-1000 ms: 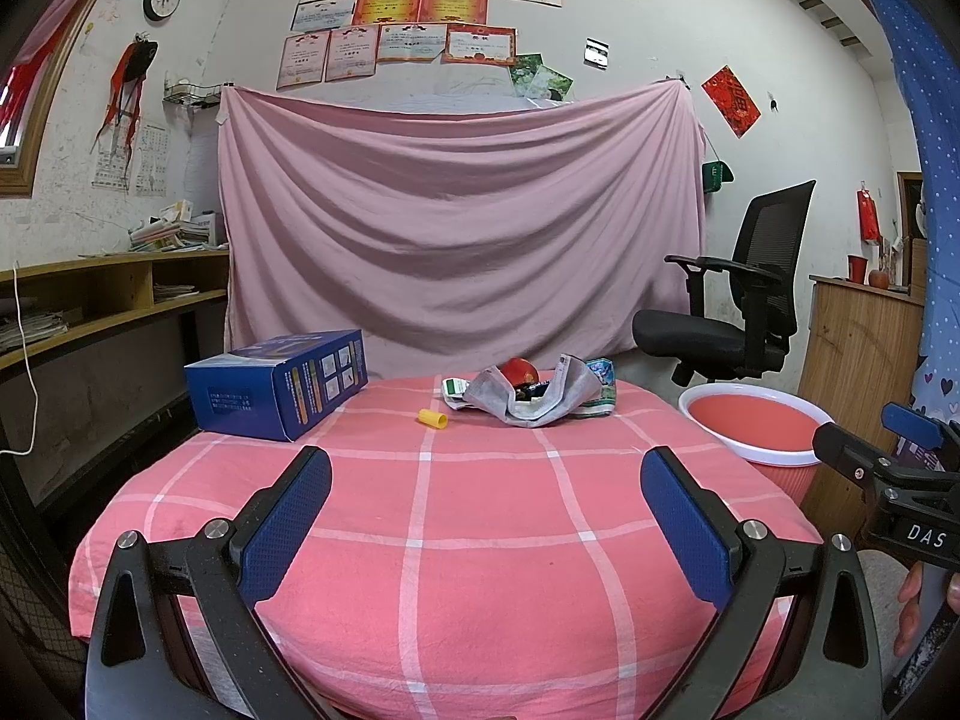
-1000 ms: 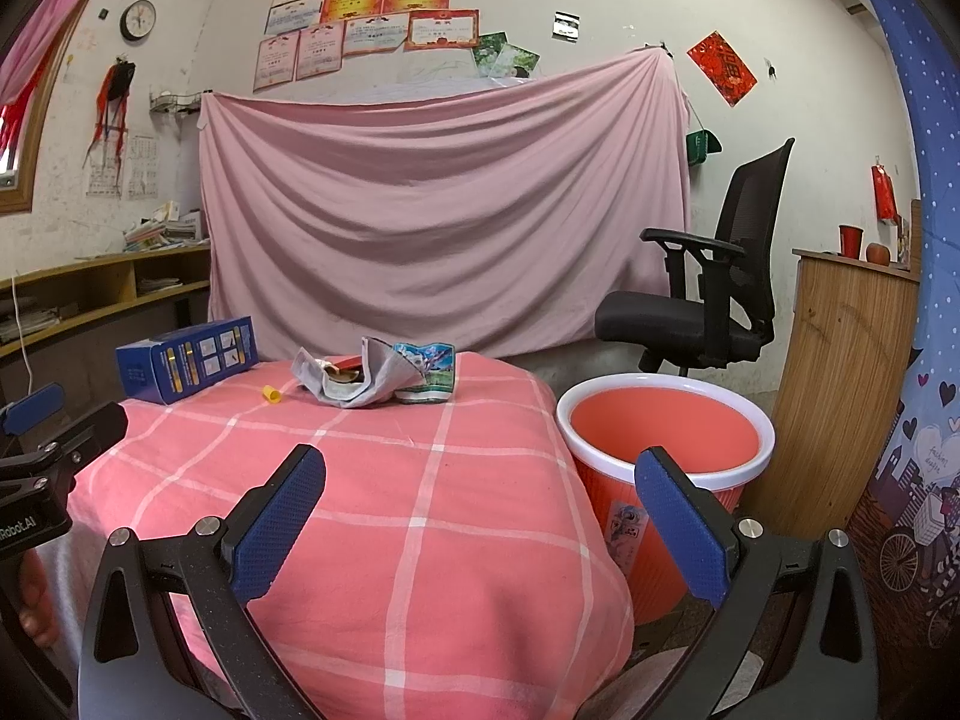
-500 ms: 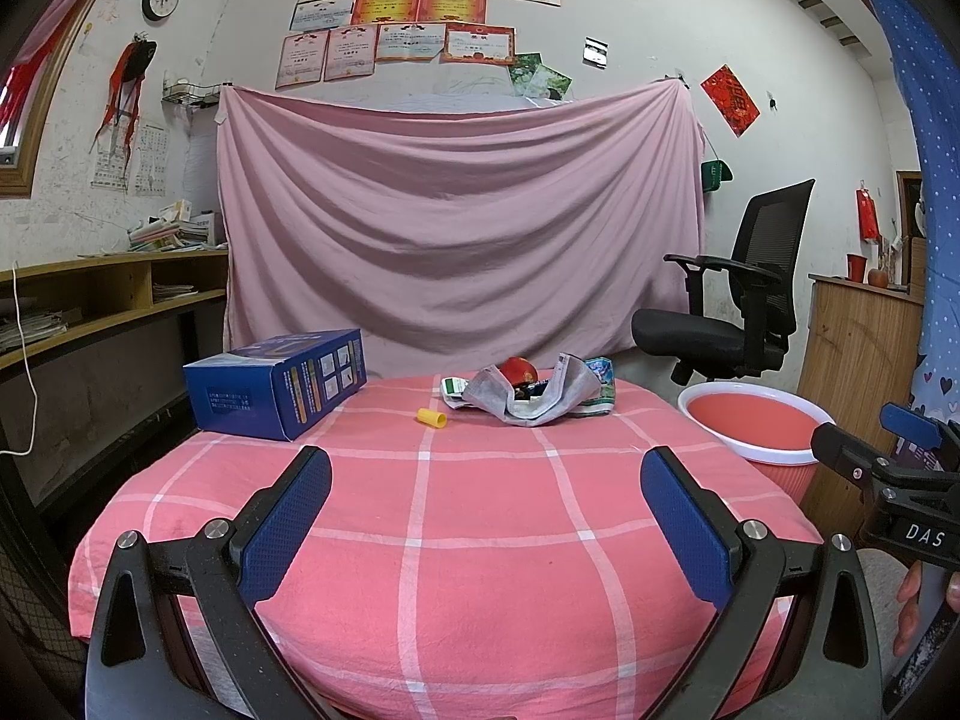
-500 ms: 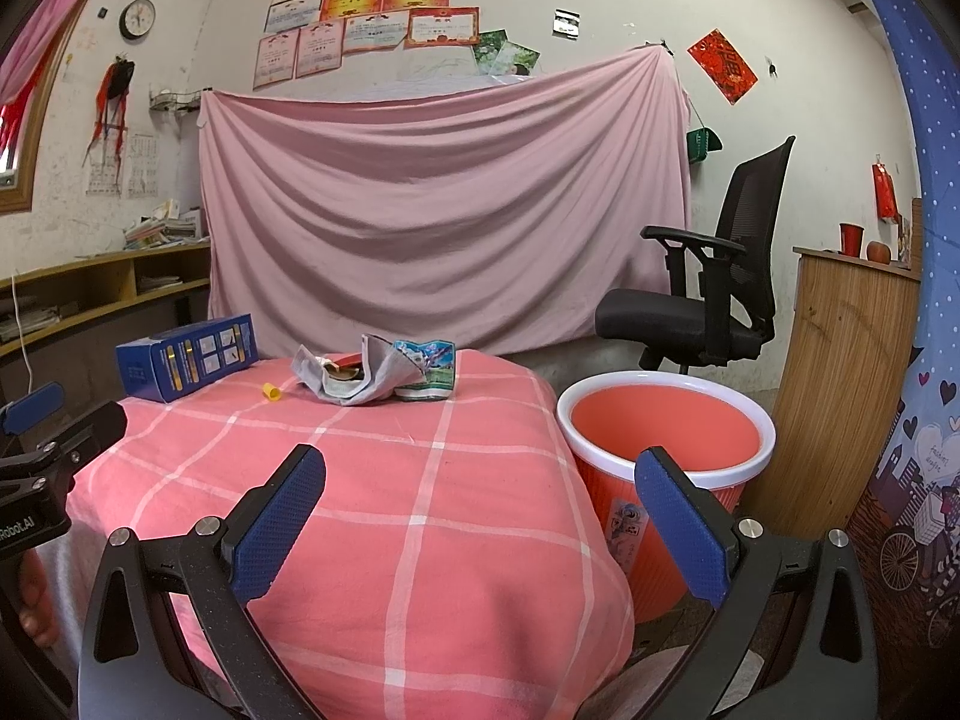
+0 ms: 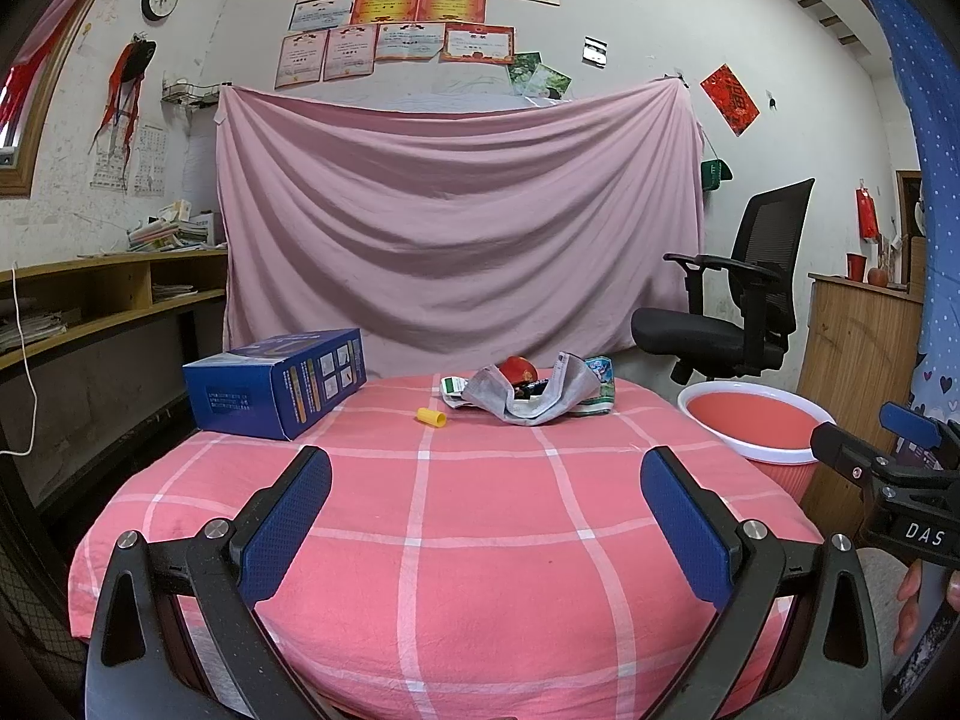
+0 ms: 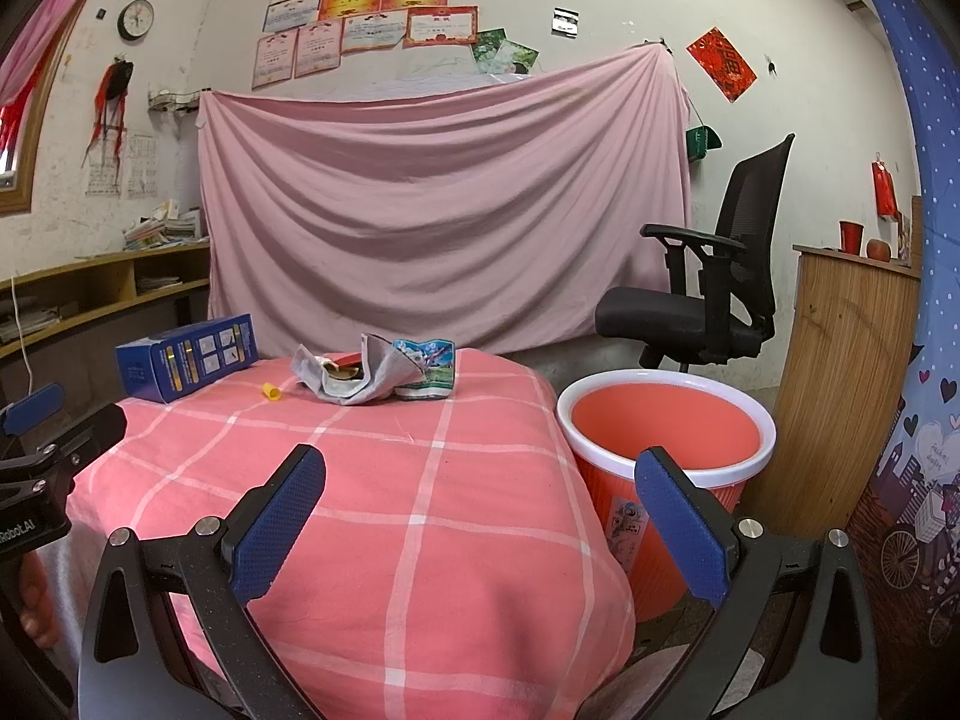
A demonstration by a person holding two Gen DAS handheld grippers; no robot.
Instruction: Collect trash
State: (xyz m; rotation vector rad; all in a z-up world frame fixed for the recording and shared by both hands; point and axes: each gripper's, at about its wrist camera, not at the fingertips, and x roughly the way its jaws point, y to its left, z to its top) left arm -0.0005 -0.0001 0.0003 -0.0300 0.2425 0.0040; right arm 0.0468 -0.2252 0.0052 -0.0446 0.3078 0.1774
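Note:
At the far end of the pink checked table (image 5: pixel 480 516) lies a heap of trash: a crumpled grey paper (image 5: pixel 528 399) with a red round item (image 5: pixel 519 368) and a green wrapper (image 5: pixel 600 387), plus a small yellow cap (image 5: pixel 431 417). The same grey paper (image 6: pixel 354 375), green wrapper (image 6: pixel 429 366) and yellow cap (image 6: pixel 271 391) show in the right wrist view. A red bin (image 6: pixel 666 438) with a white rim stands on the floor right of the table. My left gripper (image 5: pixel 486 516) and right gripper (image 6: pixel 480 516) hang open and empty over the near edge.
A blue box (image 5: pixel 276 381) lies on the table's far left. A black office chair (image 5: pixel 732 306) stands behind the bin, and a wooden cabinet (image 6: pixel 840 396) at the right. Wooden shelves (image 5: pixel 108 300) run along the left wall. A pink sheet (image 5: pixel 456 228) covers the back.

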